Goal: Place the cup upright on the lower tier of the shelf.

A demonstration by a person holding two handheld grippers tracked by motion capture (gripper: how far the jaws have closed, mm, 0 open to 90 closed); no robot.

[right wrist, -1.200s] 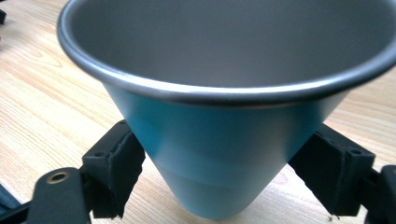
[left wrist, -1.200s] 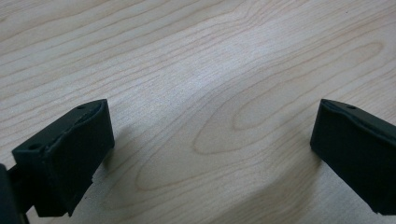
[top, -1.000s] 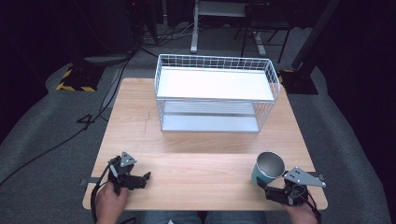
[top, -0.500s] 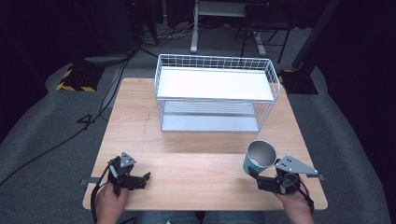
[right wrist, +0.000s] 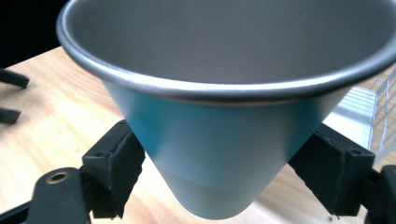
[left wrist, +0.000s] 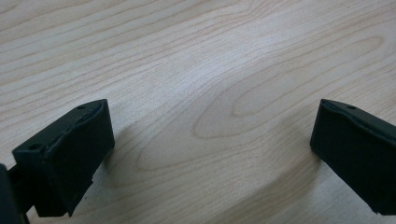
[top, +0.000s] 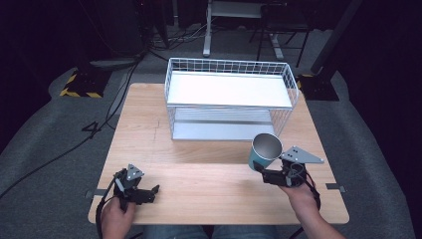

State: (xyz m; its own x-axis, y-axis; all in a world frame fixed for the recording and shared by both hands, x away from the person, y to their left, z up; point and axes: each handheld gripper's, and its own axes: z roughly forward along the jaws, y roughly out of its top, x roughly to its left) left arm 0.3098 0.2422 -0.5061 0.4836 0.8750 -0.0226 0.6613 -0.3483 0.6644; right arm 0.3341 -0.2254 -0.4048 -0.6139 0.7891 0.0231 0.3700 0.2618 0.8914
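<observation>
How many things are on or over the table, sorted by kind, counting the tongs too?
Cups: 1, the teal cup, held in the right tongs
Wire racks: 1, the white rack
Tongs: 2, with the left tongs open and holding nothing
Total: 4

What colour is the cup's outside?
Teal outside on the cup, with a grey metal rim; the right gripper view shows it best.

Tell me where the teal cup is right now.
In the high view the teal cup is at the table's right side, clamped in the right gripper, just in front of the white wire rack.
</observation>
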